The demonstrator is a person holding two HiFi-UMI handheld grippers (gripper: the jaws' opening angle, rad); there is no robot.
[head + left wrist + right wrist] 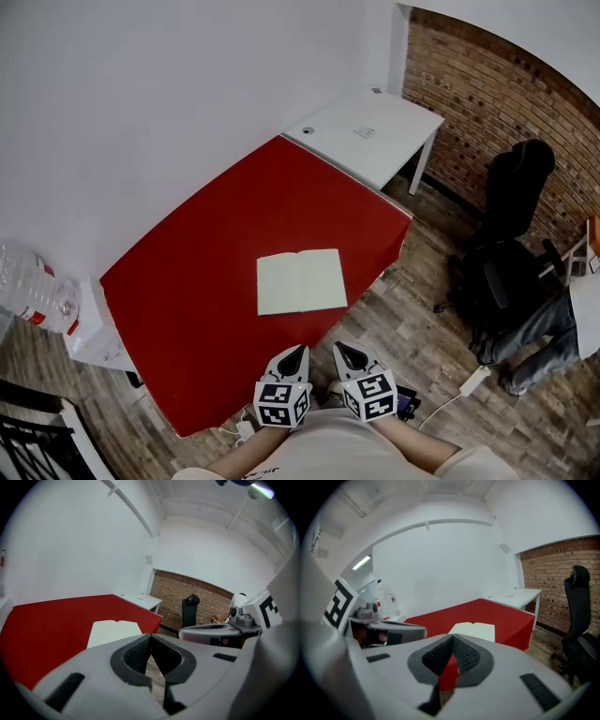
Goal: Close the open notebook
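An open notebook [300,281] with blank cream pages lies flat on the red table [206,281], near its front edge. Both grippers hover short of that edge, over the wooden floor, side by side and pointing toward the notebook. The left gripper [296,352] is shut with nothing between its jaws, and so is the right gripper [343,350]. In the left gripper view the notebook [115,631] lies just beyond the shut jaw tips [150,637]. In the right gripper view the notebook [473,630] shows past the shut tips [452,637]. Neither gripper touches it.
A white desk [370,131] adjoins the red table's far end. A black office chair [511,234] and a seated person's legs [548,333] are at the right by a brick wall. A large water bottle [33,286] stands at the left. A power strip [473,378] lies on the floor.
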